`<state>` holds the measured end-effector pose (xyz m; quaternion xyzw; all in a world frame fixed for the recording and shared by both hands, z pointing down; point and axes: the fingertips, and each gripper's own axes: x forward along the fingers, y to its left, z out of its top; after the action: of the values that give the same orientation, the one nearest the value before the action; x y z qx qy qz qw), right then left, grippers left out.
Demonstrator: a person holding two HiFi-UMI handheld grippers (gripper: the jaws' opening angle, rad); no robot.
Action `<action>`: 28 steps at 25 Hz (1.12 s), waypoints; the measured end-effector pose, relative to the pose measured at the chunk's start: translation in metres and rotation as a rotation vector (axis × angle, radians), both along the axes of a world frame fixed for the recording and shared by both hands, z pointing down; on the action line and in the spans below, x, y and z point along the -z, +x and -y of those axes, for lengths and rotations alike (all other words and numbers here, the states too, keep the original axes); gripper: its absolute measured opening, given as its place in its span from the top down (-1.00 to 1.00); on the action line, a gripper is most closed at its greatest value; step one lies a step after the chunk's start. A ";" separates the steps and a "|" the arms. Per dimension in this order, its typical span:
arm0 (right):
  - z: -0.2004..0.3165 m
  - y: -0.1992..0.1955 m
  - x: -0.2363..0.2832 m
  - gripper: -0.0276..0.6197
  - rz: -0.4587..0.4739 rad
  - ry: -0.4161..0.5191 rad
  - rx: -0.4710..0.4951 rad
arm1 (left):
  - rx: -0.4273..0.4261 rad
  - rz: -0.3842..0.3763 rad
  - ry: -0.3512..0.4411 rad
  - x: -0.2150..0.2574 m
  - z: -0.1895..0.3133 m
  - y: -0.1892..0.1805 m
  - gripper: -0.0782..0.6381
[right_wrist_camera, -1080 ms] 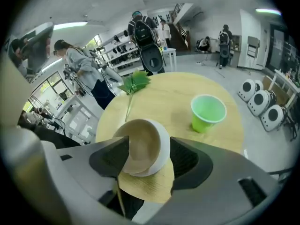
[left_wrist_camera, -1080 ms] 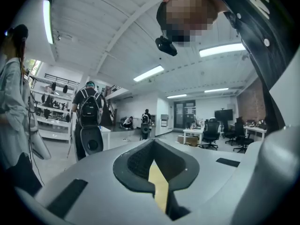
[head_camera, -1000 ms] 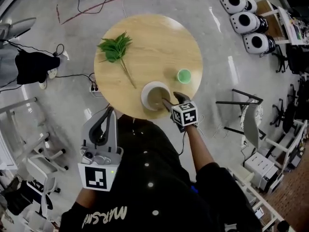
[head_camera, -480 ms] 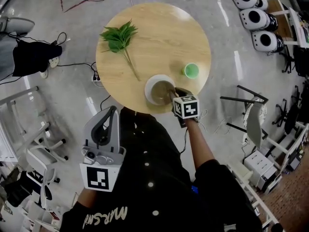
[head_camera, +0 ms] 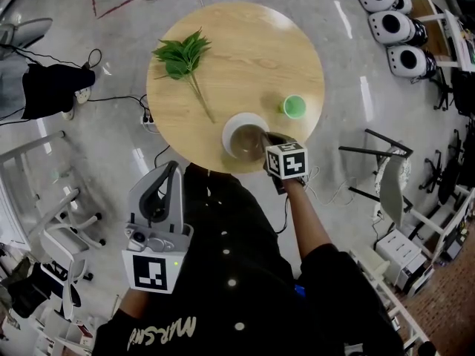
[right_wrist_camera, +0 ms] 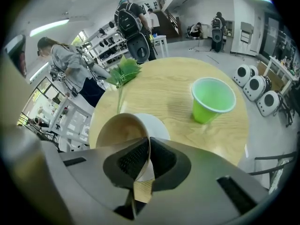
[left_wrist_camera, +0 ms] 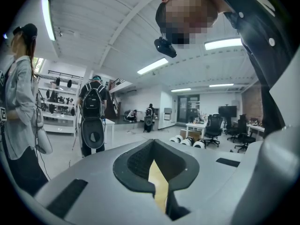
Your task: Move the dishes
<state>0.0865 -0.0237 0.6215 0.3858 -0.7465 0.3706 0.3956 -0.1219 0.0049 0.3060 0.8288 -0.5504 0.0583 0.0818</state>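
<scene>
The round wooden surface (head_camera: 245,50) stands on a grey floor (head_camera: 349,87), with three white round-bodied machines (head_camera: 393,28) well off beside its far right.

The left gripper (head_camera: 172,169) is held off the surface's near edge, in front of the person's dark top (head_camera: 230,273), well apart from everything on the wood. Seen in its own view, the left gripper (left_wrist_camera: 151,146) has its fingers (left_wrist_camera: 136,163) closed tip to tip with nothing between them; only a sliver of the wood shows behind.

The right gripper (head_camera: 263,141) reaches steeply down at the near edge of the surface. In the right gripper view its fingers (right_wrist_camera: 133,161) have just been closing and are pinched on the near rim of the bowl (right_wrist_camera: 119,130), the thin rim running straight between the pads.

The bowl (head_camera: 239,139), tan inside, sits near the front edge of the surface. A white dish (right_wrist_camera: 157,125) shows just behind and under it; whether the two touch I cannot tell.

A green leafy sprig (head_camera: 182,56) lies on the far left part of the wood, its stem pointing toward the bowl.

A light green cup (head_camera: 294,107) stands upright to the right of the bowl, apart from it.
</scene>
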 end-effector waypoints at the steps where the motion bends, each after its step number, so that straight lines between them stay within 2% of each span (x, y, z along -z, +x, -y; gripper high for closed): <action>1: 0.000 -0.003 0.004 0.87 0.010 0.000 0.005 | 0.001 0.001 0.001 0.000 0.000 -0.001 0.73; 9: 0.010 -0.059 0.040 0.87 0.090 0.010 0.091 | 0.021 -0.002 0.010 0.007 -0.003 -0.007 0.73; 18: 0.010 -0.136 0.042 0.87 0.116 -0.009 0.222 | 0.087 -0.001 0.007 0.005 -0.012 -0.032 0.73; 23: 0.010 -0.158 0.038 0.87 0.115 -0.028 0.263 | 0.121 -0.001 0.001 0.004 -0.017 -0.045 0.73; 28: 0.009 -0.164 0.027 0.87 0.097 -0.064 0.284 | 0.137 -0.003 -0.009 0.001 -0.018 -0.053 0.73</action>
<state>-0.0774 -0.0324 0.5941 0.2453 -0.7996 0.3527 0.4197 -0.1744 0.0224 0.3052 0.7890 -0.6054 0.0539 0.0902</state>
